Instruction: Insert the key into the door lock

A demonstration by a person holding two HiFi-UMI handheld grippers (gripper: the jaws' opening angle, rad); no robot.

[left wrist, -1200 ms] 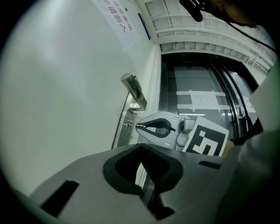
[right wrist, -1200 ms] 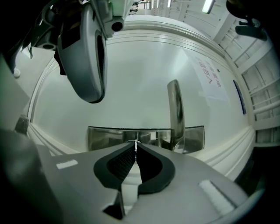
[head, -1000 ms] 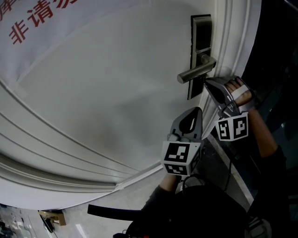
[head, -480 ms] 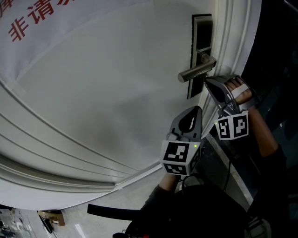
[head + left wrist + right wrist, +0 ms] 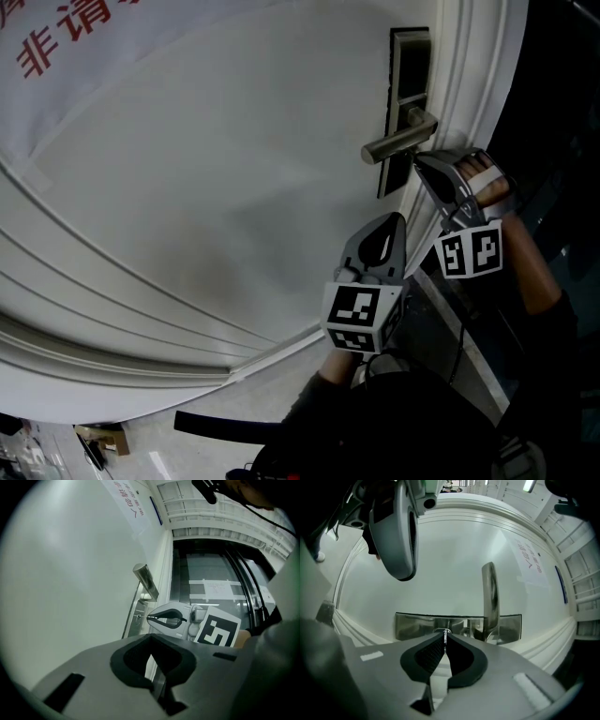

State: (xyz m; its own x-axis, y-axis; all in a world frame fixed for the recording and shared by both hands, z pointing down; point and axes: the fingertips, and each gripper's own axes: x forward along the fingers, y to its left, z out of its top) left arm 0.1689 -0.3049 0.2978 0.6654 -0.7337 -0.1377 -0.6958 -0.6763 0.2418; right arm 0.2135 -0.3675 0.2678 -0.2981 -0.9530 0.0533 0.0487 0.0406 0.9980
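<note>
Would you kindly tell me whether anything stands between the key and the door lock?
Nothing visible does. The key, pinched in the right hand-held gripper, points straight at the lock plate. The lever handle stands to one side, and the left hand-held gripper is off that line.

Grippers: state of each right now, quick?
Left gripper: shut, holding nothing.
Right gripper: shut on the key, whose tip is at the door lock plate.

White door [image 5: 234, 169] with lock plate [image 5: 410, 56], handle [image 5: 394, 145]
</note>
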